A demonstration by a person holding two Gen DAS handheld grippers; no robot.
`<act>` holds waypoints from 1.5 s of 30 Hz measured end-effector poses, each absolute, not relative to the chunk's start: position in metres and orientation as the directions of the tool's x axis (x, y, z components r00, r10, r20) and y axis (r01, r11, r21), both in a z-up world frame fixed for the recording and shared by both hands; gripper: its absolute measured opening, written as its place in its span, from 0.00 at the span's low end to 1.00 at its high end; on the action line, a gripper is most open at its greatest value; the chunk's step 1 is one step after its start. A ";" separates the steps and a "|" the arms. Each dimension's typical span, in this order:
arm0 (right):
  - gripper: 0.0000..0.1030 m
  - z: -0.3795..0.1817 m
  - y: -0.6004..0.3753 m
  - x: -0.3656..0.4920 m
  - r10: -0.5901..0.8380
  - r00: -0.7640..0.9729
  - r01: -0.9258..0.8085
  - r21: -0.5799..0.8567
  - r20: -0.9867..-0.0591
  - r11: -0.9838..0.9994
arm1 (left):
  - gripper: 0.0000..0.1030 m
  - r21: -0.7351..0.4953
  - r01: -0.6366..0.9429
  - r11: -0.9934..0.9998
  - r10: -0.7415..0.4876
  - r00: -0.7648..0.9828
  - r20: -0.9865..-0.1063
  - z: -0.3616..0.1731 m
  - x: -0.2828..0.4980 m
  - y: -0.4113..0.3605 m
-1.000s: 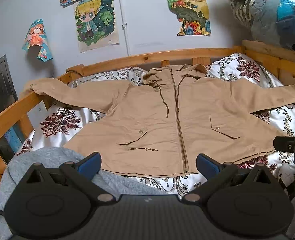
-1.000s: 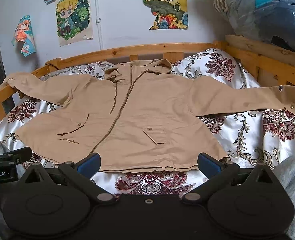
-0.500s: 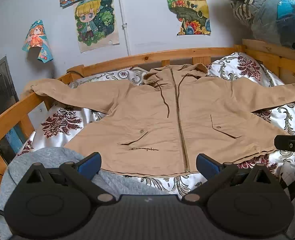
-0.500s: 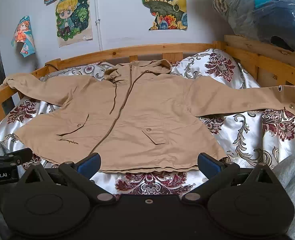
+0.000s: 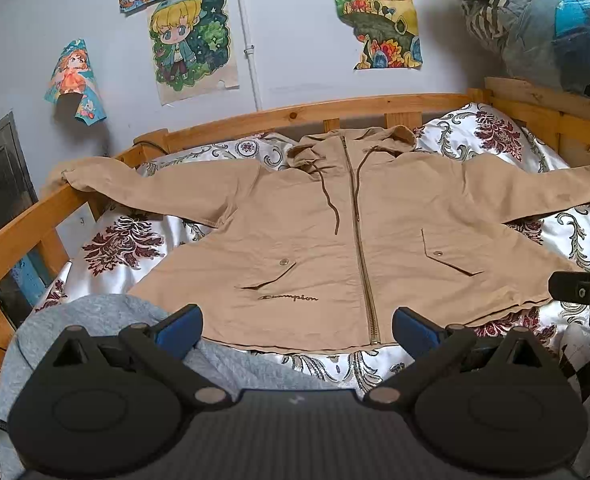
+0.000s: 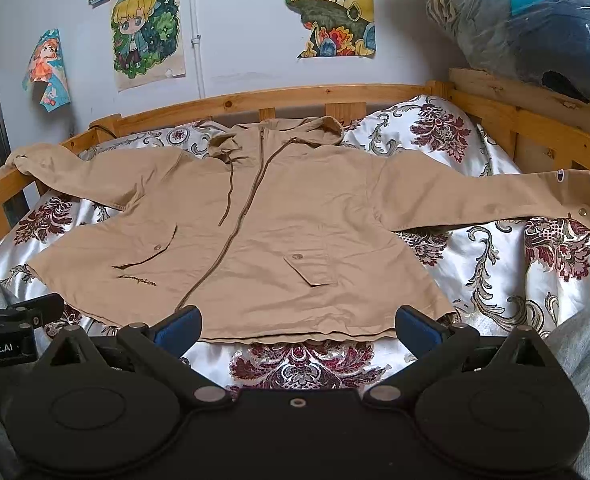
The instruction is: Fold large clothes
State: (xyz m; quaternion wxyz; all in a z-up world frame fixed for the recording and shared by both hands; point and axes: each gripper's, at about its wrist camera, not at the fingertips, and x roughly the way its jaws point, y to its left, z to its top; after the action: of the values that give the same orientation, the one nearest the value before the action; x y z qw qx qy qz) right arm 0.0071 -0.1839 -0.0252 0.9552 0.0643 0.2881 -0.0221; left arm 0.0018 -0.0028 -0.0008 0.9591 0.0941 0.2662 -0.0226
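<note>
A tan hooded zip jacket [image 5: 335, 236] lies flat, front up, on the patterned bed cover, sleeves spread to both sides; it also shows in the right wrist view [image 6: 295, 224]. Its left sleeve end drapes over the wooden rail [image 5: 83, 176]. My left gripper [image 5: 297, 326] is open and empty, just short of the jacket's bottom hem near the zip. My right gripper [image 6: 297, 326] is open and empty, just short of the hem's right half. Each gripper's body shows at the edge of the other's view.
A wooden bed frame [image 5: 335, 106] rings the satin floral cover [image 6: 495, 264]. Grey cloth [image 5: 107, 320] lies at the near left edge. Plastic-wrapped bedding [image 6: 535, 20] is stacked at the upper right. Posters hang on the wall behind.
Both grippers have drifted very slightly; the jacket has not moved and the jaws stay open.
</note>
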 end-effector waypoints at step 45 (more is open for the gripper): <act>0.99 0.023 -0.237 0.012 0.010 0.884 0.132 0.270 -0.467 0.954 | 1.00 0.111 0.111 0.988 -0.032 0.833 -0.552 0.030 0.040 -0.015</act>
State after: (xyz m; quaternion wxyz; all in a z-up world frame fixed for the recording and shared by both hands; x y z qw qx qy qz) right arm 0.0117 -0.2374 0.0233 0.9591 0.1489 0.2387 -0.0318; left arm 0.0396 -0.0155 0.0302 0.9548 0.0693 0.2866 -0.0374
